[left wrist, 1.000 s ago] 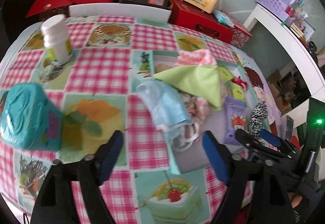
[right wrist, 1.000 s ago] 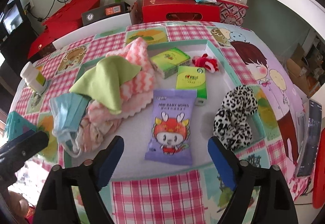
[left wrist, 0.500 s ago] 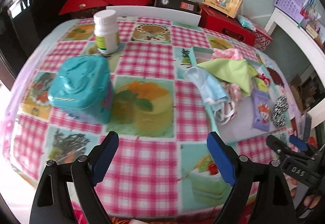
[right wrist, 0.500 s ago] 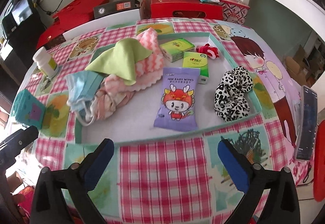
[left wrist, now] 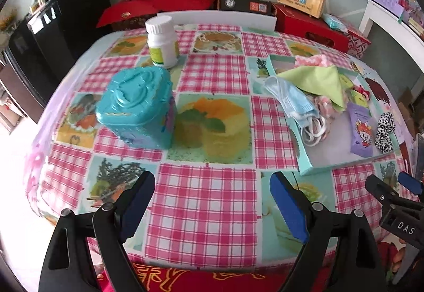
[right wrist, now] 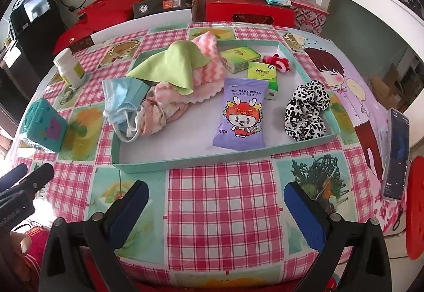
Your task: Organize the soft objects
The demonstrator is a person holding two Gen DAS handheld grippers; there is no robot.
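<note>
Both grippers hang over the near edge of a checked tablecloth (left wrist: pixel 212 85), holding nothing. The left gripper (left wrist: pixel 212 202) stands wide open; a teal tin (left wrist: pixel 137 111) sits beyond its left finger, a white bottle (left wrist: pixel 161 40) farther back. The right gripper (right wrist: pixel 216 209), whose jaws have just been opening, gapes empty. Ahead of its fingers a tray (right wrist: pixel 185 162) holds a blue mask (right wrist: pixel 122 98), green cloth (right wrist: pixel 169 66), wipes pack (right wrist: pixel 241 117) and spotted scrunchie (right wrist: pixel 307 111).
</note>
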